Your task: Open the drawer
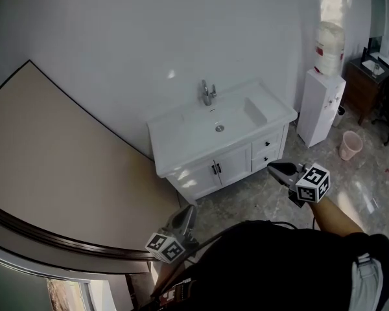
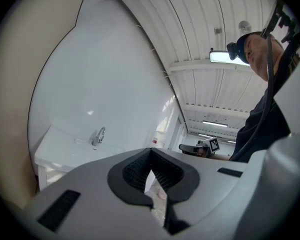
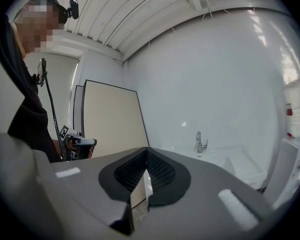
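Note:
A white vanity cabinet (image 1: 181,135) with a sink and a chrome faucet (image 1: 208,92) stands against the white wall. Two small drawers, upper (image 1: 267,144) and lower (image 1: 266,161), sit at its right, beside two doors (image 1: 214,170); all look closed. My left gripper (image 1: 189,207) is shut and empty, well in front of the cabinet's left corner. My right gripper (image 1: 270,166) is also shut and empty, a short way in front of the lower drawer and not touching it. The left gripper view shows closed pads (image 2: 140,171) and the faucet (image 2: 99,135) far off. The right gripper view shows closed pads (image 3: 157,171).
A white water dispenser (image 1: 321,109) with a bottle (image 1: 329,47) stands right of the vanity. A pink bin (image 1: 351,145) and a dark wooden table (image 1: 369,83) are farther right. A large beige panel (image 1: 52,161) leans on the wall at left. The floor is grey tile.

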`<state>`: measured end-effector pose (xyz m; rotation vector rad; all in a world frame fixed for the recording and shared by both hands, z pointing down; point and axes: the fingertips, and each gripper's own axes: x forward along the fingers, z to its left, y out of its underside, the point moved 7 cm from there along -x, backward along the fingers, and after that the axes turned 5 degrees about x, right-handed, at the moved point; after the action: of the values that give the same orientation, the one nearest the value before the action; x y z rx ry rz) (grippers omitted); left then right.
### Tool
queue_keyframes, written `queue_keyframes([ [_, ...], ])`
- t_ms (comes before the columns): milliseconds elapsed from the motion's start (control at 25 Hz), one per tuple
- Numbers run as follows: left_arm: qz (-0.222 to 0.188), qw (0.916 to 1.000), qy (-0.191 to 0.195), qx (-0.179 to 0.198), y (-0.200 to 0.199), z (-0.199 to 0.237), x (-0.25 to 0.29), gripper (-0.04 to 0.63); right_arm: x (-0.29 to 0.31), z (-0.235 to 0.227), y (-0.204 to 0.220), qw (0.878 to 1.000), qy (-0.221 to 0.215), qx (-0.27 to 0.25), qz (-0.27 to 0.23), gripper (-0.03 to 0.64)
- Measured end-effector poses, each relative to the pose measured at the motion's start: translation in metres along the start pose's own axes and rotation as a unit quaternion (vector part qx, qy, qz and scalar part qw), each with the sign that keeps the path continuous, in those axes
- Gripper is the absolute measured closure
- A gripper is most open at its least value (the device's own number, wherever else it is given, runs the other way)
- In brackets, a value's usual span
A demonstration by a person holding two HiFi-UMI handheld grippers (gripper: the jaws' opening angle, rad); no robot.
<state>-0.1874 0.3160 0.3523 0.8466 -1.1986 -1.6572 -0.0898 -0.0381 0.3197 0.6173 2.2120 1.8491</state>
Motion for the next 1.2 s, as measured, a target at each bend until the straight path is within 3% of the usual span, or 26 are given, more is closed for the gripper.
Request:
queue_keyframes([
  [280, 0.002, 0.9999, 0.009, -0.005, -0.004, 0.051, -0.010, 0.594, 0.046, 0.008, 0.004, 1.000, 0.016, -0.009, 0.016, 0.615],
  [600, 0.004, 0.9998, -0.014, -0.014, -0.001, 0.087, 0.006, 0.594, 0.090, -0.022, -0.002, 1.000, -0.011, 0.003, 0.016, 0.615],
  [840, -0.003, 0.9994, -0.033, -0.006, 0.001, 0.101, 0.063, 0.594, 0.112, -0.090, -0.005, 0.999, -0.033, -0.004, 0.033, 0.615],
  [1200, -0.022, 0.9970, -0.074, -0.005, -0.007, 0.082, 0.174, 0.594, 0.128, -0.212, -0.047, 0.996, -0.084, -0.016, 0.030, 0.615],
])
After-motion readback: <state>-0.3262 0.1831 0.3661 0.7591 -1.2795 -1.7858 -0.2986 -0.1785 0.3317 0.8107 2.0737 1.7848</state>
